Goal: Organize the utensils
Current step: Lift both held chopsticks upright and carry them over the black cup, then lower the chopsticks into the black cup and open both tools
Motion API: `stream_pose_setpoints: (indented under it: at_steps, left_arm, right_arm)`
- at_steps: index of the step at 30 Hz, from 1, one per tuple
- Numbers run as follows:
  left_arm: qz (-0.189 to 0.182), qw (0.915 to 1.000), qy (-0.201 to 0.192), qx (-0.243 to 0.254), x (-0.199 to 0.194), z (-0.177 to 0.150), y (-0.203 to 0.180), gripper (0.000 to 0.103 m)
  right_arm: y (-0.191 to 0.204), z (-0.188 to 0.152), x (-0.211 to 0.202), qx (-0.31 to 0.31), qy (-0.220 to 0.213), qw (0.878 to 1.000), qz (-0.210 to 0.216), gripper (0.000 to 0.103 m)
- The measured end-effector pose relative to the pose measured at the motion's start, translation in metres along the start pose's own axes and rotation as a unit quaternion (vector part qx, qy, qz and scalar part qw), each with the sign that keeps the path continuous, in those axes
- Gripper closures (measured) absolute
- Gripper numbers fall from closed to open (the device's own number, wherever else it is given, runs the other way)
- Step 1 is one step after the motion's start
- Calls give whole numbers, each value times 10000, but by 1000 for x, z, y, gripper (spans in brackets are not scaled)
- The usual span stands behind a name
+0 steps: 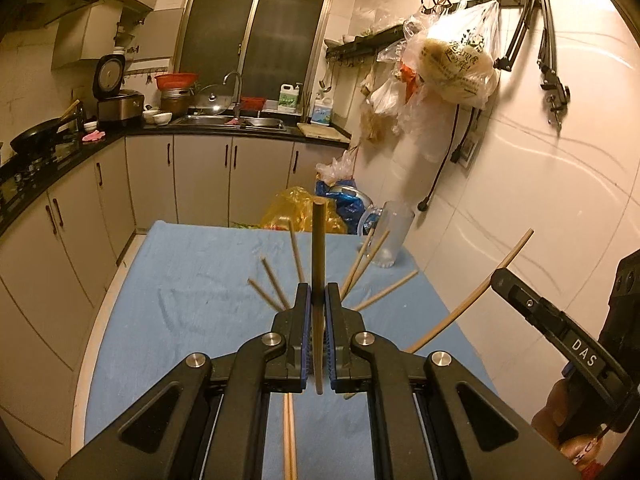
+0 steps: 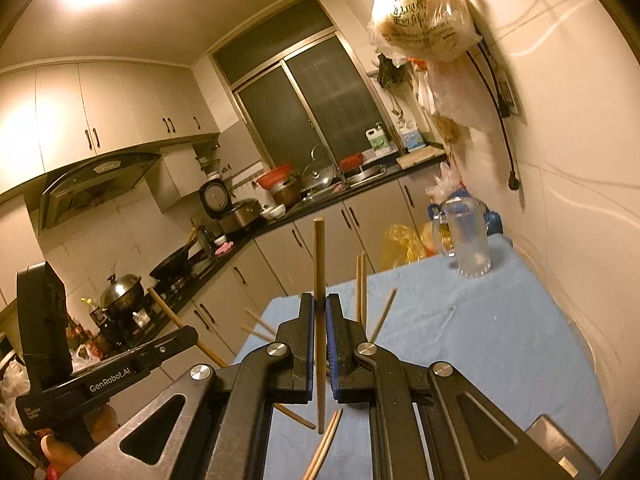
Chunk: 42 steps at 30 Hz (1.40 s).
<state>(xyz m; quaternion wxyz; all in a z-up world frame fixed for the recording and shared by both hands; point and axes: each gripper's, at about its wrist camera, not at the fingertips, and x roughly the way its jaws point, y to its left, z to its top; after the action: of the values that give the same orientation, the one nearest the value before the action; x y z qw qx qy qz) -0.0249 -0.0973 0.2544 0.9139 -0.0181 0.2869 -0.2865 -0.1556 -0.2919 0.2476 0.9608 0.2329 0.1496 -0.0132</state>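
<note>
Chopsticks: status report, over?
Both hand-held grippers shut, left and right, one chopstick each. Loose chopsticks scattered on blue cloth. Glass unobstructed.

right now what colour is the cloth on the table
Light blue cloth, plain, no pattern; clearest in the left wrist view.

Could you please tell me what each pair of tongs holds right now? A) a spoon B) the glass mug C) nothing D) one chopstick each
D: the left tongs and the right tongs each clamp one chopstick.
</note>
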Motion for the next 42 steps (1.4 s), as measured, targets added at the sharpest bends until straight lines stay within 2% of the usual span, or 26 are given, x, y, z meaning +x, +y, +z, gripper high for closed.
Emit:
stream_pose_setpoints:
  at_steps: [12,19,37,42]
  left_arm:
    - [-39,9999,-74,-61,23,45,1,97]
    - [-43,9998,-60,-168,47,56,5,97]
    - [20,9985,503,-198,105,33,15,97]
    - [51,9984,528,-218,110,32,18,97]
  right_arm:
    - [0,40,26,28,-140,9999,-92,97]
    - [-3,52,50,22,-190,9996,-214,97]
    - [-19,26,105,-48,335,9984,-451,97]
    - [-17,32,97,-31,201,9991,-378,97]
